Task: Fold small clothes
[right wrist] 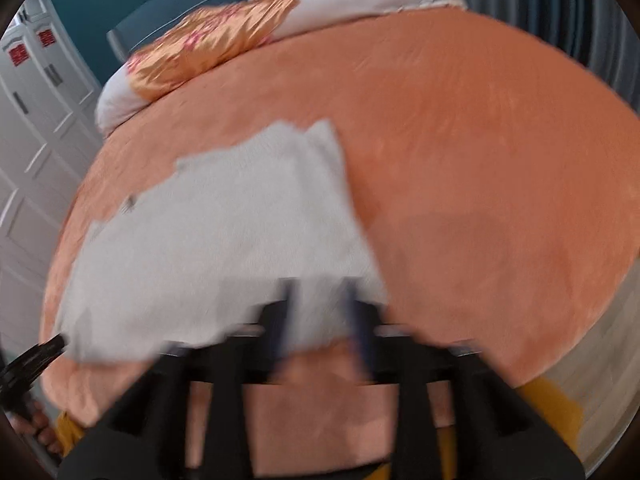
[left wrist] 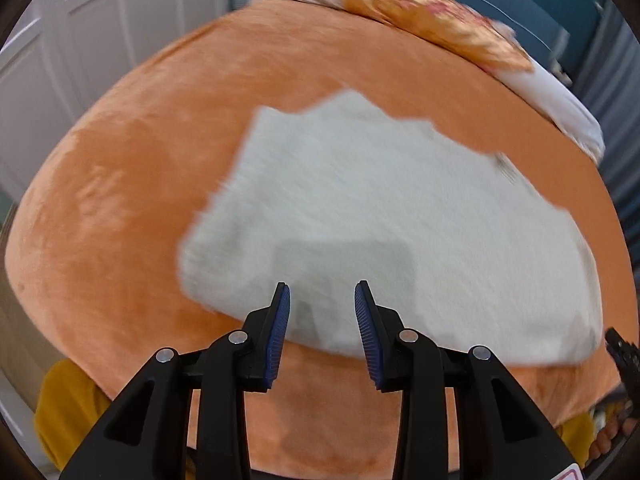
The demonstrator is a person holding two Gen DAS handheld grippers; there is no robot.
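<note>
In the left wrist view, our left gripper point(left wrist: 322, 300) hovers at the lower centre with its jaws apart and nothing between them, over the near edge of the white garment point(left wrist: 380, 216) spread on the orange bed point(left wrist: 120, 200). To fold well, we should take one layer at a corner and keep the edges aligned. Pillows point(left wrist: 440, 28) lie at the upper right, well clear.

In the blurred right wrist view, our right gripper point(right wrist: 320, 316) has its jaws apart over the garment's lower right edge, clamping nothing. The wardrobe point(right wrist: 36, 128) at the left is no obstacle.
</note>
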